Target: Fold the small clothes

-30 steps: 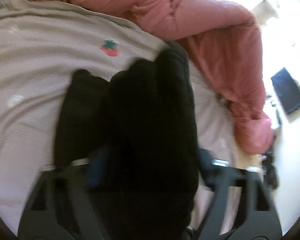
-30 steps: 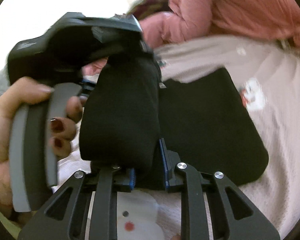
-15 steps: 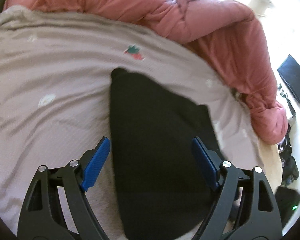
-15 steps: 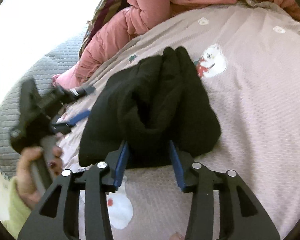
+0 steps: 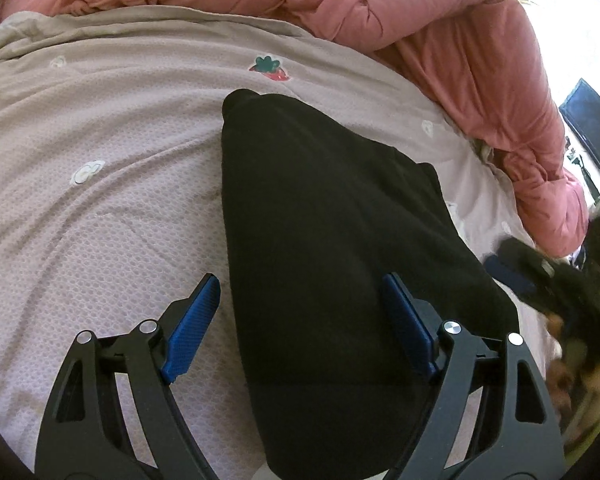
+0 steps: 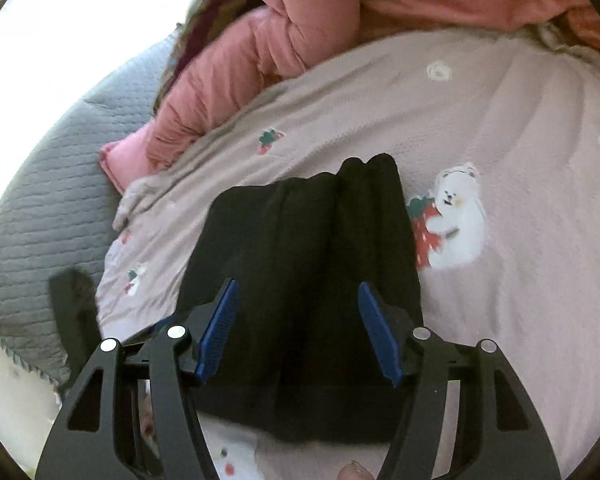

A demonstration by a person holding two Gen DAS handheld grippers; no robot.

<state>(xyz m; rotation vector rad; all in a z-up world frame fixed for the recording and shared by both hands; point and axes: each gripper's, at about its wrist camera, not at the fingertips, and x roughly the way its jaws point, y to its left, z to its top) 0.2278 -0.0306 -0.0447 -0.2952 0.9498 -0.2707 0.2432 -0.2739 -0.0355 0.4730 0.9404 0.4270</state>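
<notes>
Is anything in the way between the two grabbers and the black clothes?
Nothing visible is. The black garment lies folded on the blanket, straight ahead between the open jaws of the right gripper, which have just been opening, and of the left gripper too.

Two hand-held grippers, matte black plastic throughout. On the left gripper [image 5: 300, 308]: open-frame arms with triangular cut-outs, two round silver screw heads per side, and long blue ribbed pads [image 5: 192, 328] lining the inner faces of the jaws. Same build on the right gripper [image 6: 298, 322]: black skeletal arms, paired silver screws at the pivots, blue textured pads [image 6: 220, 328] with fine ridges. In the left wrist view, at the right edge, only a blurred dark shape of the other tool with a strip of blue. No cables or markings visible.
</notes>
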